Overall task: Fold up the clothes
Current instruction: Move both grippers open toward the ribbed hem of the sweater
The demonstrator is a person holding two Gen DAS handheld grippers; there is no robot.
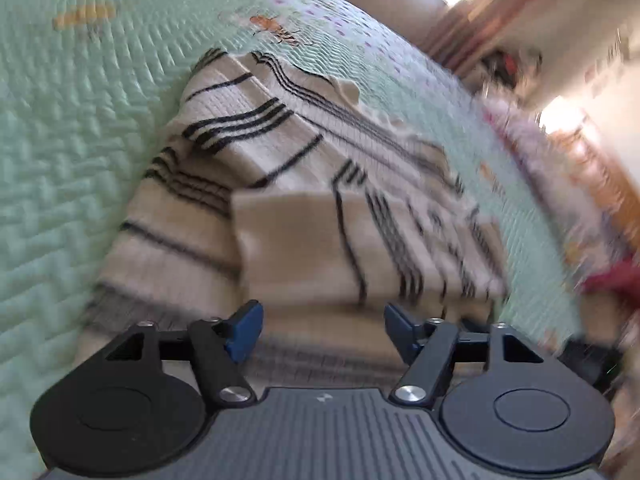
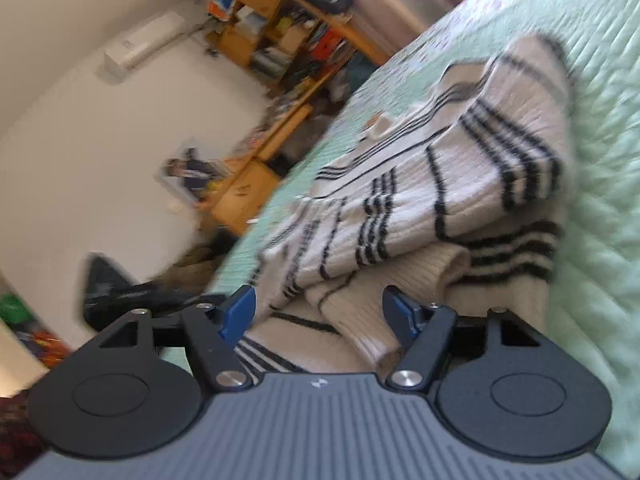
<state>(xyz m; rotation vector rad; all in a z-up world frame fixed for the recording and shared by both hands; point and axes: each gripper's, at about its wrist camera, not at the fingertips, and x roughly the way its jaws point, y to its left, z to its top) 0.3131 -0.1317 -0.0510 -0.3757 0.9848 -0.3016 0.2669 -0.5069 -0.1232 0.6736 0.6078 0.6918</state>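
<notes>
A cream knitted sweater with black stripes [image 1: 288, 184] lies partly folded on a pale green quilted bedspread [image 1: 80, 120]. One ribbed sleeve is laid across its body. In the left wrist view my left gripper [image 1: 322, 320] hovers just over the sweater's near edge, blue-tipped jaws apart, nothing pinched between them. From the other side, the right wrist view shows the same sweater [image 2: 460, 184] in bunched layers. My right gripper [image 2: 318, 312] stands open at its near edge, with a ribbed cuff [image 2: 360, 320] lying in the gap between the pads but not pressed by them.
The bedspread [image 2: 600, 240] stretches wide around the sweater. Beyond the bed's edge stand wooden shelves [image 2: 280, 32] full of clutter, a white wall with an air conditioner [image 2: 144, 40] and a poster [image 2: 188, 172]. A red item [image 1: 612, 280] lies blurred at the bed's right side.
</notes>
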